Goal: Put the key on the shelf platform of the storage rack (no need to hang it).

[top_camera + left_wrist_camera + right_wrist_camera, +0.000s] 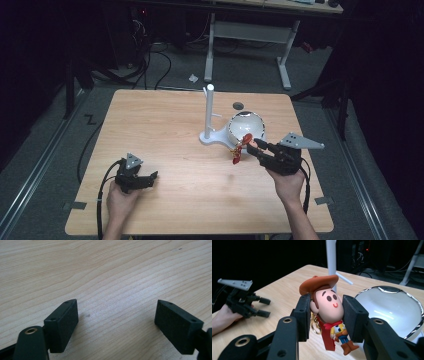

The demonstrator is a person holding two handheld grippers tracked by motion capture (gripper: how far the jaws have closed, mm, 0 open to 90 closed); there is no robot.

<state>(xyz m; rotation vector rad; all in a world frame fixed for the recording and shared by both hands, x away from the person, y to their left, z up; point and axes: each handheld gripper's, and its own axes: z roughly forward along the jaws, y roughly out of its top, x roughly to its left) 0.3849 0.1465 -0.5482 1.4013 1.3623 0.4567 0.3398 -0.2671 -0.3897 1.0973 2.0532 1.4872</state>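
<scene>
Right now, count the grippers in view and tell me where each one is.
2. The left gripper rests open on the wooden table near its front left. The right gripper is raised beside the white bowl, clamping a cowboy figure keychain by the head.

Counting round the white stand [208, 117], there's one of those, one pole on one flat base, and just beside it to the right sits one white bowl [246, 127] with a shiny rim. One cowboy figure keychain [327, 308], brown hat and red strap, hangs in front of the bowl, and that's the single toy out here. Two grippers in play: one left gripper [151, 177] well off from the stand, one right gripper [254, 145] near it, all on one wooden worktop [165, 130].
</scene>
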